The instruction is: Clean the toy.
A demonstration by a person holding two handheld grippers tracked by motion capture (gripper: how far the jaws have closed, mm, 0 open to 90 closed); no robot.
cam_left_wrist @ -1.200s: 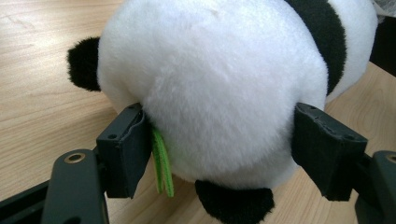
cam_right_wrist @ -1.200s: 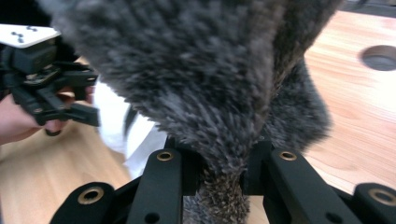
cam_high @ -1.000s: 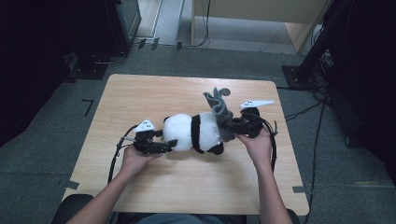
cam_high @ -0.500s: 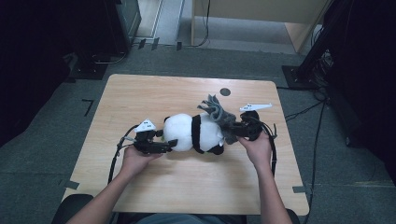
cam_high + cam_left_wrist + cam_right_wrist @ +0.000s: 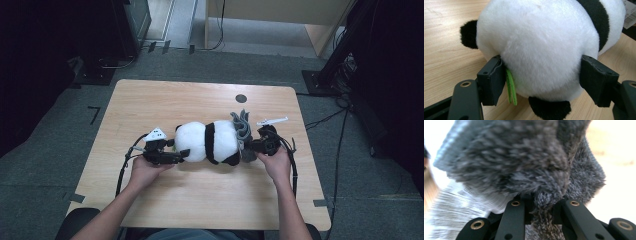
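Note:
A black-and-white plush panda lies on its side in the middle of the wooden table. My left gripper holds its left end. In the left gripper view both pads press into the round white fur, with a green felt strip beside the left pad. At the panda's right end sits a grey fuzzy cloth. My right gripper is shut on a tuft of that cloth. Its jaws have just been closing on it and now pinch it.
A small dark round spot marks the table behind the panda. A white paper tag hangs off the panda. Cables trail from both grippers towards the near edge. Grey floor and dark equipment surround the table.
My right gripper has come down towards the table with the grey cloth. The cloth stood up above the panda before and now lies low against its right end. The left hand has stayed put.

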